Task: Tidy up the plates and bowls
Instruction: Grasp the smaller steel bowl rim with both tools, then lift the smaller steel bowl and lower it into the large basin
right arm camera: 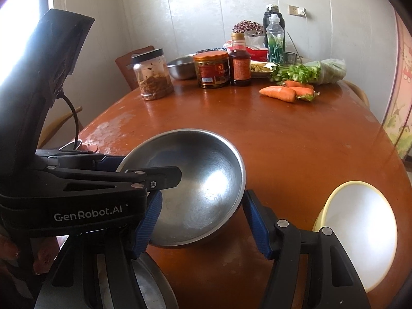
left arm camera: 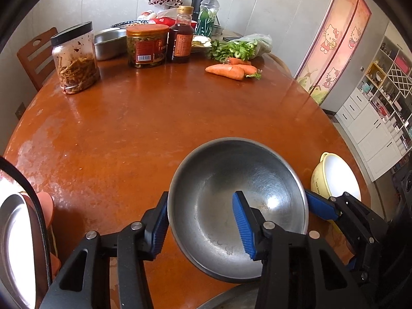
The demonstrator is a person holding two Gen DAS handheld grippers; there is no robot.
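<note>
- Right at the near edge of the round brown table [left arm camera: 144, 118] sits the steel bowl [left arm camera: 231, 200], tilted, with its open mouth turned up toward the two grippers.
- Its left rim runs between the fingers of the left gripper [left arm camera: 203, 228]: one blue pad [left arm camera: 243, 229] lies inside the bowl, the other [left arm camera: 159, 229] against the outer wall. From the left wrist view the outer pad looks to touch the rim, but I cannot tell whether the pair presses firmly.
- On the opposite rim, the right gripper [right arm camera: 203, 228] straddles the bowl too, with its left pad [right arm camera: 148, 228] at the inner wall and its right pad [right arm camera: 256, 228] just outside; a gap shows beside the outer pad, so these jaws stand apart.
- Just beside the steel bowl, to its right, a pale yellow bowl [right arm camera: 358, 234] with a white inside stands on the table's edge.
- Below the grippers, part of another steel dish [right arm camera: 152, 288] shows at the table's near side.
- Far across the table lie two carrots [left arm camera: 231, 70] and a bag of celery [left arm camera: 242, 47].
- Beside those stand a black-lidded jar of pickles [left arm camera: 76, 59], an orange-lidded jar [left arm camera: 146, 46], a dark sauce bottle [left arm camera: 181, 36] and a steel basin [left arm camera: 109, 42].
- Behind the table stands a wooden chair [left arm camera: 36, 56], and a cupboard with cartoon cat pictures [left arm camera: 334, 41] stands to the right.
</note>
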